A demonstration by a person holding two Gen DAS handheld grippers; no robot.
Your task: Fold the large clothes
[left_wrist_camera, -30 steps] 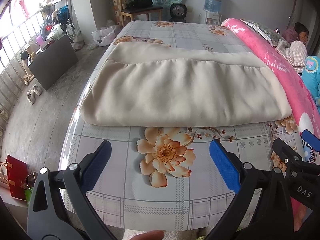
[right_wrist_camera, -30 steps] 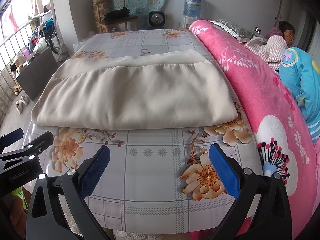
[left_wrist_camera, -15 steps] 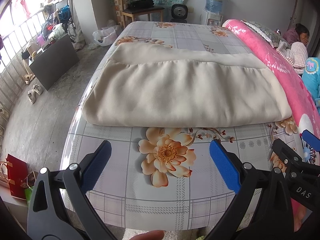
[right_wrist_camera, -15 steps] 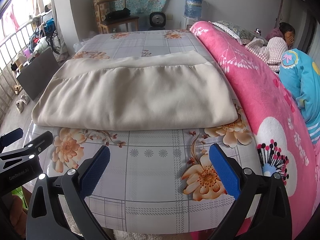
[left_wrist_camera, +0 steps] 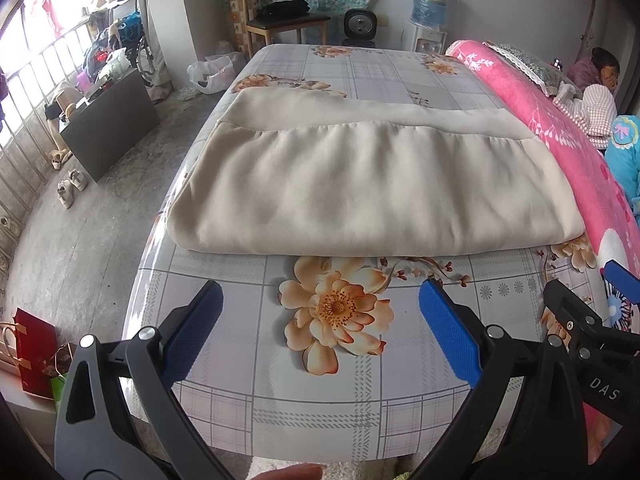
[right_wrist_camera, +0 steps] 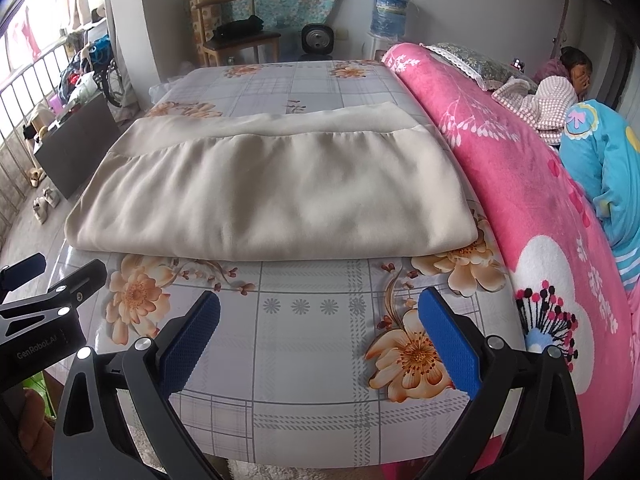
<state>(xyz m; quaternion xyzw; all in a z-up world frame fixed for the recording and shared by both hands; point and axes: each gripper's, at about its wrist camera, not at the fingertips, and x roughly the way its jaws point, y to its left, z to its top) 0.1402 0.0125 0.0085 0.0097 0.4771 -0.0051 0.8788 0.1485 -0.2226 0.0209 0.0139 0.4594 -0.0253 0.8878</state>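
A large cream garment [left_wrist_camera: 360, 184] lies folded flat in a wide rectangle across the flowered table [left_wrist_camera: 328, 392], its folded edge toward me. In the right wrist view the same cream garment [right_wrist_camera: 272, 196] spans the table [right_wrist_camera: 312, 360]. My left gripper [left_wrist_camera: 320, 300] hovers open over the near table edge, short of the fold, holding nothing. My right gripper [right_wrist_camera: 320, 312] is open too, beside it to the right, also short of the cloth. Each gripper's black frame shows in the other's view.
A rolled pink floral blanket [right_wrist_camera: 520, 184] runs along the table's right side, with a person lying beyond it [right_wrist_camera: 576, 72]. A wooden chair [left_wrist_camera: 284, 20], fan and water dispenser stand past the far end. Bare floor, shoes and a red bag [left_wrist_camera: 32, 356] are left.
Both grippers have crept slightly forward toward the garment's near fold. Their jaws stay open and the cloth has not moved.
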